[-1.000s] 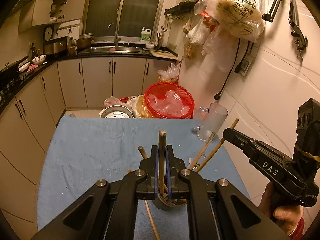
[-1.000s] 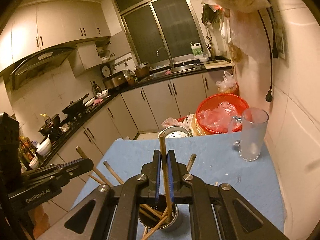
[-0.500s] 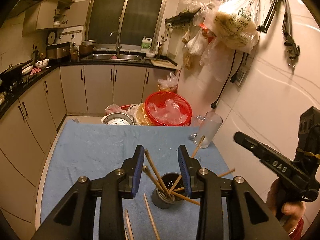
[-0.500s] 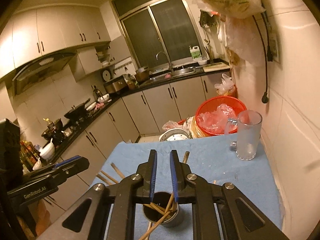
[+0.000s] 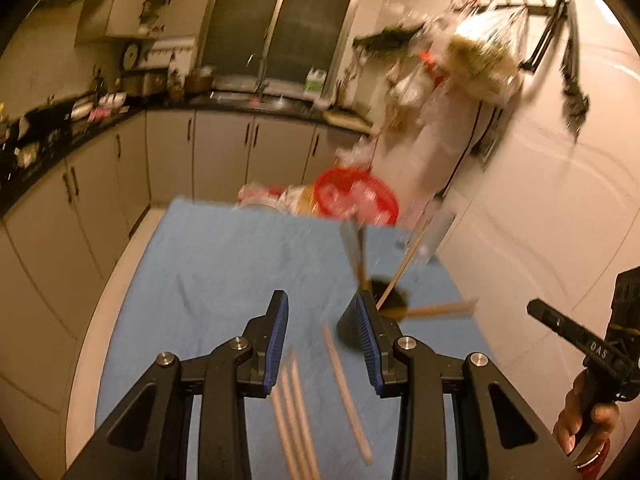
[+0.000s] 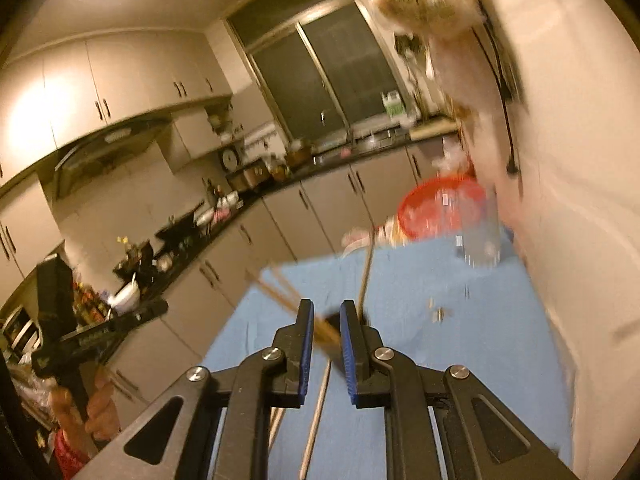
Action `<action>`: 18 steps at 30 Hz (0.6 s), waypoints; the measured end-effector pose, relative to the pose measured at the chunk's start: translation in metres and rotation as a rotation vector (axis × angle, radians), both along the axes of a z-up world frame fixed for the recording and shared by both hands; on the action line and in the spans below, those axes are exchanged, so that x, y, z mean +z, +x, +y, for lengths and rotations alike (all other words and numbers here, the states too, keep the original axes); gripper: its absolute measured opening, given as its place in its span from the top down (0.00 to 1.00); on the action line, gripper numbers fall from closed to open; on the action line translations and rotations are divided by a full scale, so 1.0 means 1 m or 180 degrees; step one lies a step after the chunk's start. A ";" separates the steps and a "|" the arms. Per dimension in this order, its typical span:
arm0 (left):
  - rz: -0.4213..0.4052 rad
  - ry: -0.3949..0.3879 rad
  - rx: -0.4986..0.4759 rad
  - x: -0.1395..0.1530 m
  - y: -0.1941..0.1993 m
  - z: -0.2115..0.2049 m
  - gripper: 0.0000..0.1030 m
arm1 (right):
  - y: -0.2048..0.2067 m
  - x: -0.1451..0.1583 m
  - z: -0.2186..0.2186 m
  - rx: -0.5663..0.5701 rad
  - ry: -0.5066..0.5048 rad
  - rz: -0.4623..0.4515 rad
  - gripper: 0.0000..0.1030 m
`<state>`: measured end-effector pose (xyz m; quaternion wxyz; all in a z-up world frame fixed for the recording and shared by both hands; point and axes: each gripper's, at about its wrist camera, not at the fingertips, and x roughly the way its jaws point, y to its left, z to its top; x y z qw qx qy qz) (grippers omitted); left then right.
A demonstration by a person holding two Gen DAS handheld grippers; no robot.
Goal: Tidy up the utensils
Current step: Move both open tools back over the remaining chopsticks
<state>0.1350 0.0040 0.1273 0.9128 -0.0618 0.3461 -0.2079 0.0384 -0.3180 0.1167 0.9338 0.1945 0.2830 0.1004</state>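
both tools are held with jaws apart, left tool wider than right tool; chopsticks are seen loose beside the cup.

Right gripper low in view, blue pads a little apart, nothing between. Just beyond, dark utensil cup on blue cloth, chopsticks sticking out, blurred. One loose chopstick flat on cloth below. At left, left gripper in hand. Further back, glass mug and red basket.
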 end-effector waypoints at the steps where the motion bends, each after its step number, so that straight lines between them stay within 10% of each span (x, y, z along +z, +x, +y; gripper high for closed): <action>1: 0.0099 0.0034 0.0011 -0.016 -0.001 0.004 0.65 | -0.001 -0.011 0.007 0.0066 -0.0029 0.0103 0.85; 9: 0.0847 0.0168 0.0201 -0.111 0.010 0.020 0.66 | 0.021 -0.121 0.091 0.0683 -0.0204 0.1009 0.85; 18: 0.1027 0.0266 0.0148 -0.140 0.018 0.015 0.65 | 0.052 -0.184 0.133 0.0853 -0.0525 0.1491 0.84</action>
